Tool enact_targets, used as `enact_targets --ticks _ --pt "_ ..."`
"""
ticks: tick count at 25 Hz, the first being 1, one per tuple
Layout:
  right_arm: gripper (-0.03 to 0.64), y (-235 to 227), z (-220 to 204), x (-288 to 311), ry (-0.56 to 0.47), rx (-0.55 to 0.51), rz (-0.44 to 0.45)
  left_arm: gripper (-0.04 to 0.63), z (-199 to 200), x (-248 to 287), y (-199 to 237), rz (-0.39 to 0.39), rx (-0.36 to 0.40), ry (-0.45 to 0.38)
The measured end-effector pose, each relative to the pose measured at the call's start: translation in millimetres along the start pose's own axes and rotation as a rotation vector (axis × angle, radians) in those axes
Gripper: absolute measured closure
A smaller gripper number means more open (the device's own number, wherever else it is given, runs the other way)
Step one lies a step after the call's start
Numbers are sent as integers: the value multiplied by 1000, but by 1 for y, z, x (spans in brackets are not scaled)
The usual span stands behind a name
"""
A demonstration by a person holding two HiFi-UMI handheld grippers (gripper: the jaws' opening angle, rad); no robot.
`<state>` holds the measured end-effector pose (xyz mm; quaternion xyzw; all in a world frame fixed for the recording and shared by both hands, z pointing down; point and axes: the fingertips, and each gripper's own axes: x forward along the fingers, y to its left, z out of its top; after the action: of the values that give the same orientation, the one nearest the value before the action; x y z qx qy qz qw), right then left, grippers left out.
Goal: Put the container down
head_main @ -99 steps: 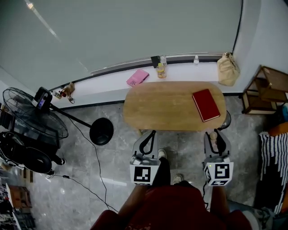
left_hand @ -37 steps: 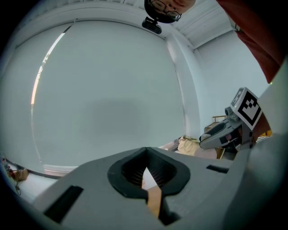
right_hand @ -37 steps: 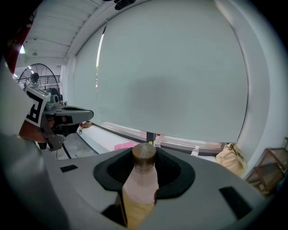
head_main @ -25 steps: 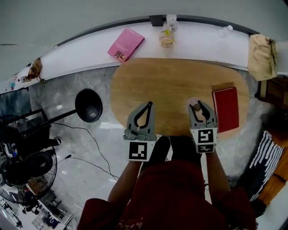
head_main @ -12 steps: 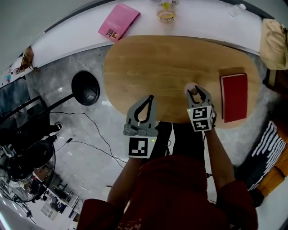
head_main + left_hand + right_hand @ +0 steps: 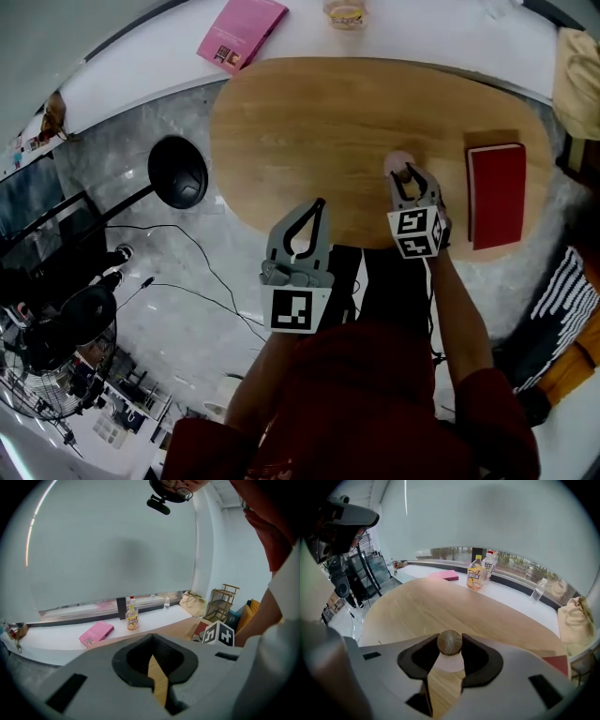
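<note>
**Putting the little container down**

The right gripper [image 6: 409,180] is squeezing the brown ball knob [image 6: 450,642] on top of a small round pale container [image 6: 397,163]. Its jaws are pressing on the knob from both sides. The container is hanging low over the oval light wooden table [image 6: 309,122], at about 4 o'clock from the table's middle. A flat red book [image 6: 497,194] is lying at 3 o'clock from it, near but not touching.

The left gripper [image 6: 319,204] is waiting at the table's 6 o'clock edge. Its jaws are together and holding nothing (only a thin strip of table is showing through them).

I think the putting-down step is nearly finished. Next, the container's bottom needs to be sitting flat on the wood. Then the right jaws need to be opening slowly, so the container is not tipping or sliding toward the book.

Some parts are hard to see. The jaws are covering most of the container's body, so I cannot tell if its bottom is touching the table yet. At 12 o'clock, a yellow bottle [image 6: 475,579] on the white ledge is getting cut off in the head view.
</note>
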<state>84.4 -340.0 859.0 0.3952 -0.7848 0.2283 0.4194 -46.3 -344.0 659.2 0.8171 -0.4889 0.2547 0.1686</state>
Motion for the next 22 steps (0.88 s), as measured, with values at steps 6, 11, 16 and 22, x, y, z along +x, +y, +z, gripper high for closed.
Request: enact_targets --ticks 6,11,16,22 --pt "476 2 -3 0 -9 -9 -12 591 2 1 -1 -1 1 -5" --pt "474 1 -3 0 -2 0 -13 591 5 0 0 -11 33 -12" --pt "411 4 -9 -3 40 13 -21 591 8 -6 1 -6 -1 -30" --pt "393 9 -23 -23 99 32 -50 591 14 -23 -1 -14 9 -76"
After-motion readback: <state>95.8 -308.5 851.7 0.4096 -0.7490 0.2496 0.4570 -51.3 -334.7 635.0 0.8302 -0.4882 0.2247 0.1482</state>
